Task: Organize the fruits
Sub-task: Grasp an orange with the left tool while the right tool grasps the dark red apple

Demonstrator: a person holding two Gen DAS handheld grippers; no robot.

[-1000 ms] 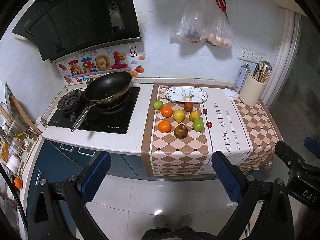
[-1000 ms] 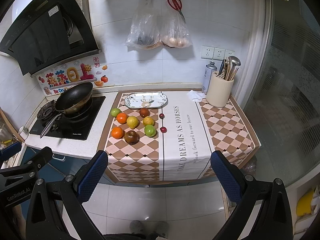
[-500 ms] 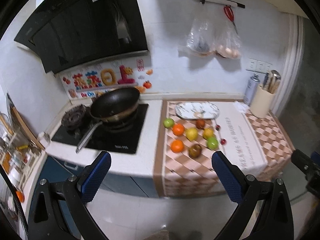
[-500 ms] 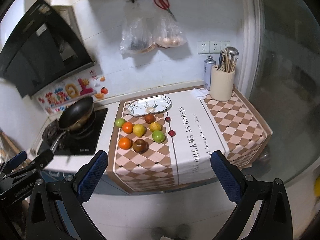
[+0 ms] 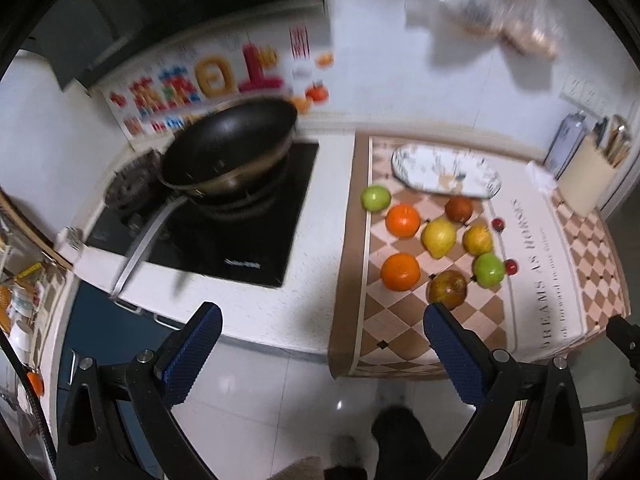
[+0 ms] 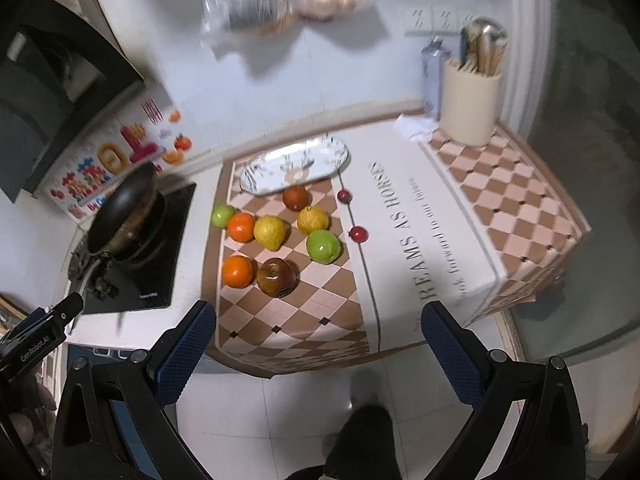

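Several fruits lie on a checkered cloth (image 6: pixel 288 320) on the counter: two oranges (image 6: pixel 237 271), two green apples (image 6: pixel 322 246), a yellow lemon (image 6: pixel 270 232), a yellow pear (image 6: pixel 313 220), a brown-red apple (image 6: pixel 276 277), a dark red fruit (image 6: pixel 295 197) and two small red fruits (image 6: pixel 358 234). An empty oval patterned plate (image 6: pixel 294 165) lies behind them; it also shows in the left wrist view (image 5: pixel 445 172). My left gripper (image 5: pixel 320 350) is open and empty, short of the counter edge. My right gripper (image 6: pixel 318 350) is open and empty, in front of the cloth.
A black wok (image 5: pixel 228 156) sits on the stove (image 5: pixel 224 240) left of the cloth. A cream utensil holder (image 6: pixel 472 106) and a spray can (image 6: pixel 432 76) stand at the back right. Plastic bags (image 6: pixel 280 0) hang on the wall. White floor tiles (image 6: pixel 280 420) lie below.
Both grippers have moved forward and down toward the counter; the fruits and plate look larger and nearer. The fruits have not moved.
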